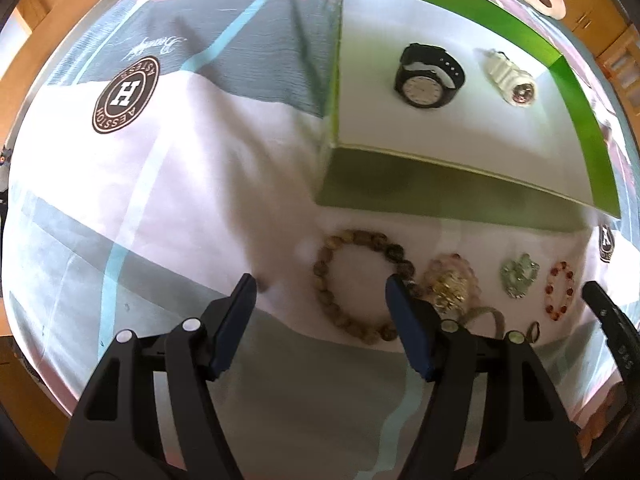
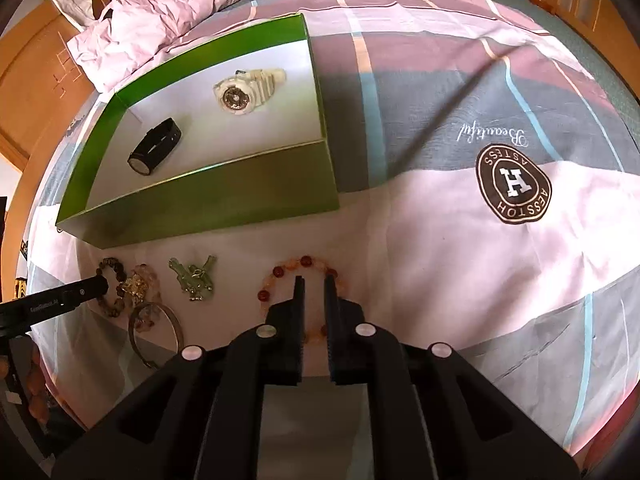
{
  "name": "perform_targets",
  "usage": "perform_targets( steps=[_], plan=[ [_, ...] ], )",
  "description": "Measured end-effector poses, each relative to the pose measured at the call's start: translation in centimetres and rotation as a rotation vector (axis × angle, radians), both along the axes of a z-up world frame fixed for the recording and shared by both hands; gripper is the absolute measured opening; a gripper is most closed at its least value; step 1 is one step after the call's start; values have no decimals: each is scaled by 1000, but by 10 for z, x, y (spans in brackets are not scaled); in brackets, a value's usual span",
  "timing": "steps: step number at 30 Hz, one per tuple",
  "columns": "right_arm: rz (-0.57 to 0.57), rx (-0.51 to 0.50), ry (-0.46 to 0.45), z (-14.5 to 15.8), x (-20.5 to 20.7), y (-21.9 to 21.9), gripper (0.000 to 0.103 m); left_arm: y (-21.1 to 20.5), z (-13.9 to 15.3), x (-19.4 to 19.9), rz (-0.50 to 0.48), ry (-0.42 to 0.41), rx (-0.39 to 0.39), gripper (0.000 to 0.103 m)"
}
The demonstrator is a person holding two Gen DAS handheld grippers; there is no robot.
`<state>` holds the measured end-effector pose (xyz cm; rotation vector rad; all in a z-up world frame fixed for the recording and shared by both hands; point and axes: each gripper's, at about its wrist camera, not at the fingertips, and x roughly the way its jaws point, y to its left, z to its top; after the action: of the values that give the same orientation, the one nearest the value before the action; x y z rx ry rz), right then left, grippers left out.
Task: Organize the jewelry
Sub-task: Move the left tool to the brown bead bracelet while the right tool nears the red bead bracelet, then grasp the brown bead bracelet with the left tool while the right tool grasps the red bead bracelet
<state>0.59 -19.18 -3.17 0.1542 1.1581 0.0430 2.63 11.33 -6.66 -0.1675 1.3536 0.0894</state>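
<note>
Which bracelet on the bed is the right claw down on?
The red-and-orange bead bracelet, rightmost in the row; the right claw straddles its far arc. The brown bead bracelet sits by the left claw.

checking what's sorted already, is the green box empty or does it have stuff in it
Not empty: the green box holds two watches on its white floor, a black watch and a white watch. The bracelets lie outside it.
</note>
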Motion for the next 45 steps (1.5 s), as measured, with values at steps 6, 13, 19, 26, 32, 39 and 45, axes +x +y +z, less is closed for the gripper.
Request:
perform_targets(
  steps=[6, 13, 19, 26, 32, 39, 45],
  plan=[
    [-12, -10, 6, -2, 1, -4, 18, -2, -8, -1, -17, 10, 38, 55],
    [-32, -43, 54, -19, 9, -2, 25, -14, -8, -2, -40, -3, 14, 26],
    [-28, -90, 77, -29, 12, 2, 25, -7, -7, 0, -32, -1, -6, 16],
    [2, -134, 67, -33, 10, 7, 26, -27, -10, -1, -79, -11, 74, 24],
    [30, -158, 49, -33, 5, 21, 19, -36, -6, 0, -94, -26, 69, 8],
    [69, -126, -12, -15, -4, 35, 7, -28, 21, -5, -73, -92, -3, 8],
    [53, -111, -52, 1, -5, 32, 7, -33, 28, -9, -99, -97, -23, 8]
  ],
)
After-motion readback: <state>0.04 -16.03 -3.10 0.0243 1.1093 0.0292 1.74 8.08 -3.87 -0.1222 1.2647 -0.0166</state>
